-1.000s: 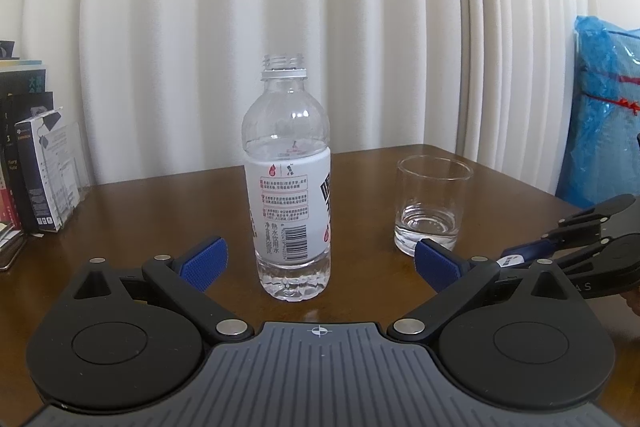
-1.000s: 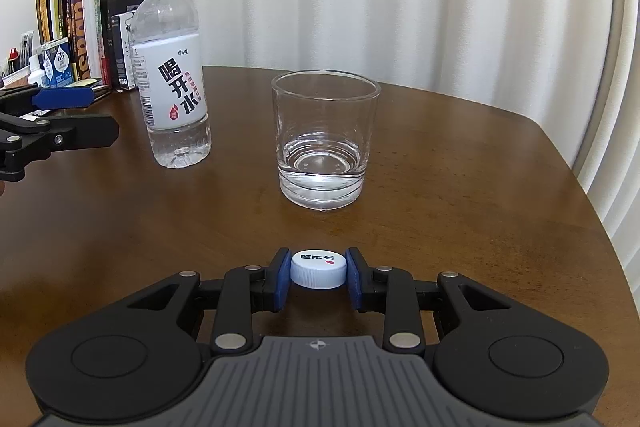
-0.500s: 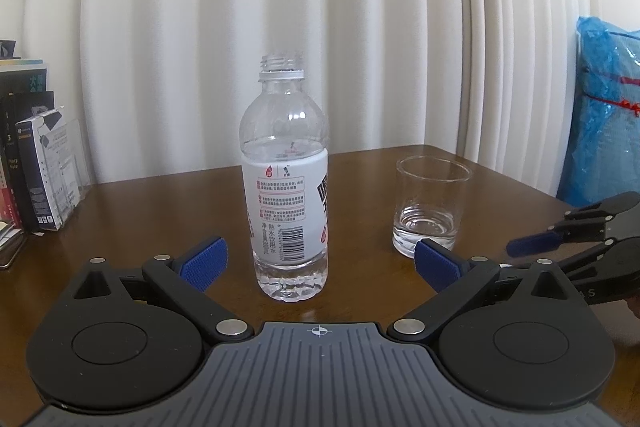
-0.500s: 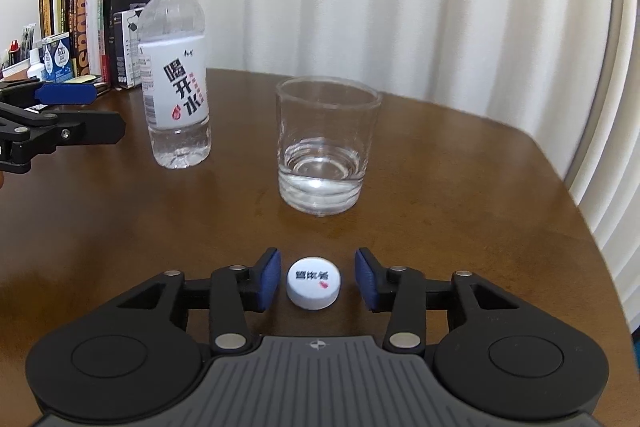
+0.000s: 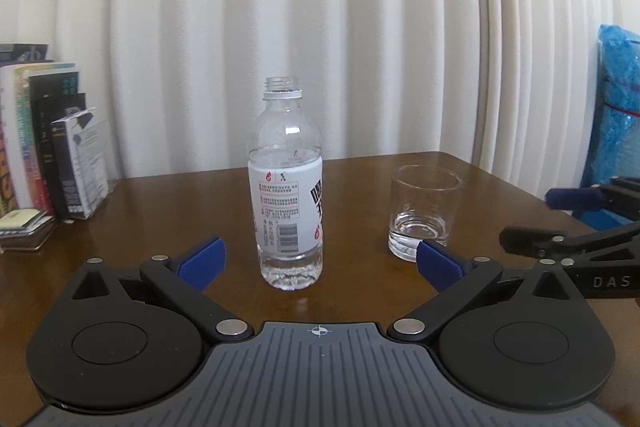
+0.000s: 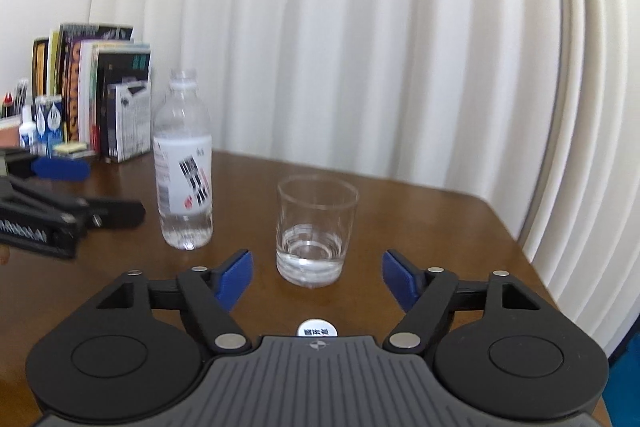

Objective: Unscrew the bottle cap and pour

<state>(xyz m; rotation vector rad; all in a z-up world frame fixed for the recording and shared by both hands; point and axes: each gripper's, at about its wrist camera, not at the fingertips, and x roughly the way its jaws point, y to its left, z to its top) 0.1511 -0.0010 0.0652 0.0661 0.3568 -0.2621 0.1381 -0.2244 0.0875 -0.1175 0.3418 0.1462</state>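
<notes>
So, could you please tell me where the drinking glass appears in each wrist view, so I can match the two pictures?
Left wrist view: the glass stands right of centre, just beyond the left hand-held gripper's right fingertip.
Right wrist view: the glass stands near centre, ahead of the right hand-held gripper.
Shared landmark: the uncapped bottle, left of the glass in both.

bottle left of glass — cap nearer

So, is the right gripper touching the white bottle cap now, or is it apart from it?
Apart. In the right wrist view the right gripper is wide open, and the cap lies on the table near the gripper body, with bare wood between it and both blue fingers.
</notes>
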